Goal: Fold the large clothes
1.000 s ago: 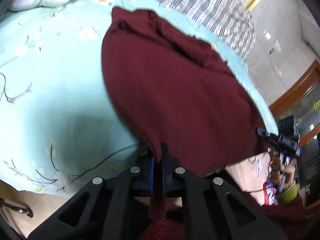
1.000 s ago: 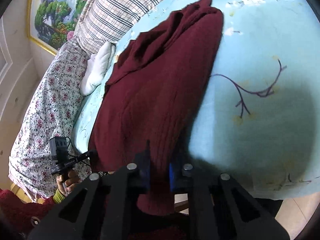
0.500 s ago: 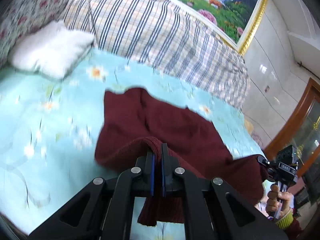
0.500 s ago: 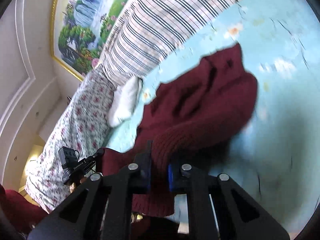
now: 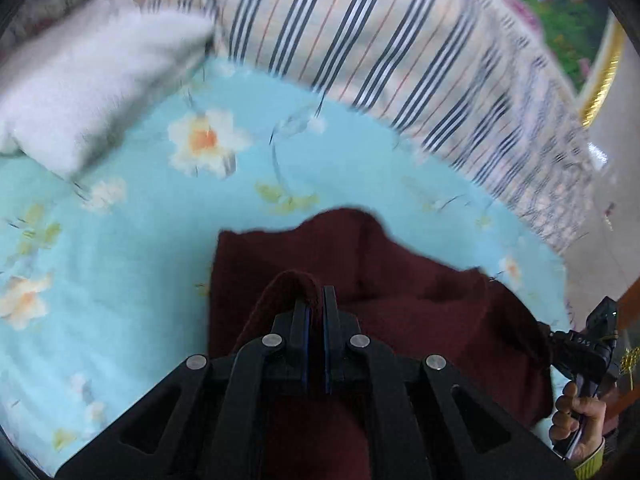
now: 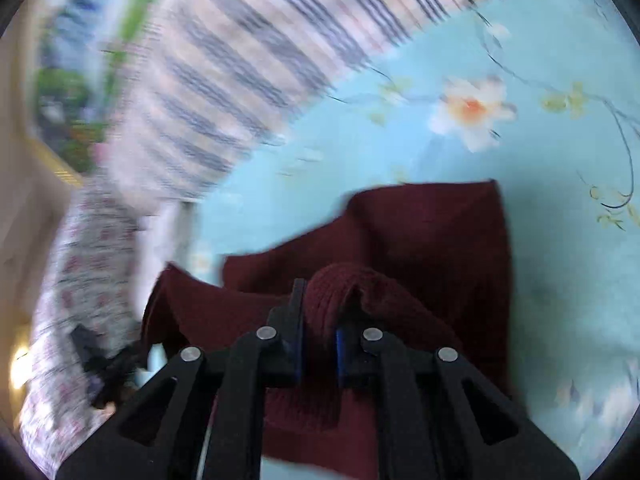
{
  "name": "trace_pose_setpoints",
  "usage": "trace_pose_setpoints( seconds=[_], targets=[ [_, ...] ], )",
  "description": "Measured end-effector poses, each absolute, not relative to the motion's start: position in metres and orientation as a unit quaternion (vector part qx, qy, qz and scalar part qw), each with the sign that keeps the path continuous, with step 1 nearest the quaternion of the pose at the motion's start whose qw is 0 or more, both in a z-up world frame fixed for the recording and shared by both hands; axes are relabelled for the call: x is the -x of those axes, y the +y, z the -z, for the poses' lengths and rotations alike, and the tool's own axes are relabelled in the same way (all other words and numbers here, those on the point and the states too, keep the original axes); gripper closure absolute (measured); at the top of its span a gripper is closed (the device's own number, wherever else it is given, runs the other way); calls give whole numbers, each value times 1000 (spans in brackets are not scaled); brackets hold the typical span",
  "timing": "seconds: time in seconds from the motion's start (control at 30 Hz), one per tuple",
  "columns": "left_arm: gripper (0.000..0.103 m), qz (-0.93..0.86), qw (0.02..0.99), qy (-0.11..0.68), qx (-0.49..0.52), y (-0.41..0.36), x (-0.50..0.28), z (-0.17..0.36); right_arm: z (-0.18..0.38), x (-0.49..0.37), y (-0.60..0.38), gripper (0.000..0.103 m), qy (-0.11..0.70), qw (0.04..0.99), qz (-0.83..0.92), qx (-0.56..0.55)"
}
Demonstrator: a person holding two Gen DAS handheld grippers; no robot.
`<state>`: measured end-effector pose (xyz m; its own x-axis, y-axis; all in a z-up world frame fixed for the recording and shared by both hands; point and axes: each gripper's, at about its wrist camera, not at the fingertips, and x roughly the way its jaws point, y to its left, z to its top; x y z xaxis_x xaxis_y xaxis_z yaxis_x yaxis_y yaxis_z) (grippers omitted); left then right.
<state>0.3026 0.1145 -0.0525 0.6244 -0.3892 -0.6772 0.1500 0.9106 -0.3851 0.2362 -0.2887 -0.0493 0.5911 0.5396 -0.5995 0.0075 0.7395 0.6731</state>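
Pinching a fold of the dark red sweater (image 5: 420, 312), the left gripper (image 5: 316, 312) sits low in the frame. The right gripper (image 6: 318, 320) pinches a thicker bunch. The sweater lies on the blue flowered bed (image 5: 140, 240), stretching left to right.

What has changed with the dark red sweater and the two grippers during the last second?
Both grippers carried the near edge of the sweater forward over its far part, toward the striped bedding. The left gripper and right gripper stayed clamped on it.
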Motion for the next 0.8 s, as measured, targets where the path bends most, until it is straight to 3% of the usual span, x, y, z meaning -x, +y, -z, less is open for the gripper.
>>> trace_pose_setpoints(
  seconds=[0.13, 0.53, 0.8],
  targets=[
    [99, 140, 882, 428, 137, 110, -326, 87, 96, -261, -289, 91, 462, 813, -129, -330],
    [95, 231, 878, 399, 128, 95, -250, 52, 58, -224, -298, 82, 399, 834, -167, -343],
    [95, 269, 859, 430, 74, 37, -259, 75, 50, -218, -304, 75, 368, 850, -136, -352]
  ],
)
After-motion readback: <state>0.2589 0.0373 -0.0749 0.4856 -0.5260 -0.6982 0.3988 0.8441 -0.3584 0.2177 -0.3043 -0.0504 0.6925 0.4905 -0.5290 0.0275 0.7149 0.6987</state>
